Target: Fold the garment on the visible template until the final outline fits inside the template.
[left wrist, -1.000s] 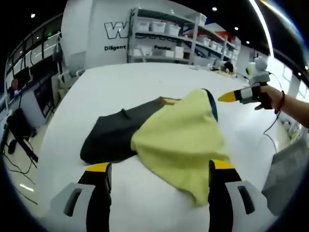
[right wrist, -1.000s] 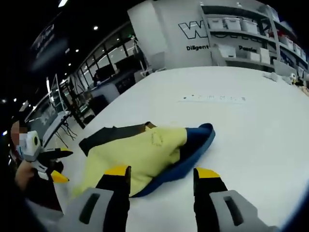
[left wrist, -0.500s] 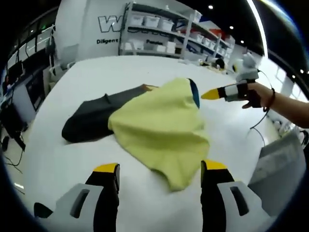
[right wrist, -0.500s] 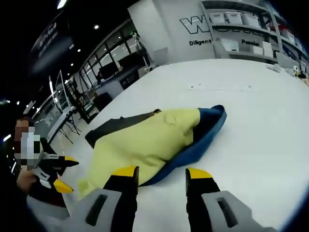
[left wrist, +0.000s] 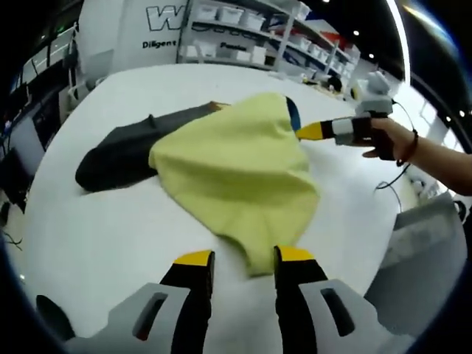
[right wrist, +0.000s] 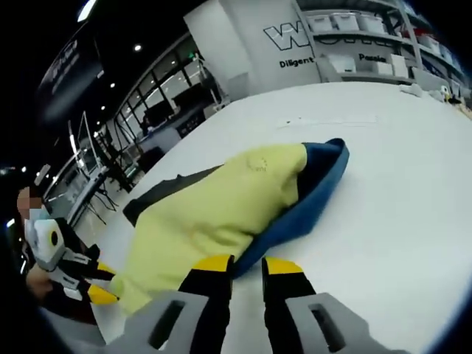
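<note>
- Left gripper view: my left gripper (left wrist: 243,259) sits low over the white table (left wrist: 96,221), its two yellow-tipped jaws drawn near each other with a narrow gap left between them.
- The near corner of the yellow garment (left wrist: 236,166) lies right at that gap; I cannot tell whether the jaws have cloth pinched between them or only frame it.
- The garment spreads out ahead of the jaws as a broad yellow sheet with soft wrinkles, and a strip of blue lining (left wrist: 294,116) shows at its far edge.
- A dark template (left wrist: 122,147) lies flat under and beside the garment, sticking out on the left.
- My right gripper (left wrist: 313,131) comes in from the right, its yellow tip just at the far blue edge of the garment, with my hand (left wrist: 387,136) around its handle.
- Shelving with white bins (left wrist: 243,37) stands beyond the table.
- Right gripper view: my right gripper (right wrist: 240,265) has its jaws almost together, a slim gap still showing, right at the blue underside of the garment (right wrist: 221,199); whether cloth is caught there I cannot tell.
- The yellow side faces up, and the blue layer (right wrist: 313,192) curls out along the right edge.
- The dark template (right wrist: 158,195) peeks out on the far left side of the cloth.
- My left gripper (right wrist: 99,284) shows at the lower left, by the garment's near corner.
</note>
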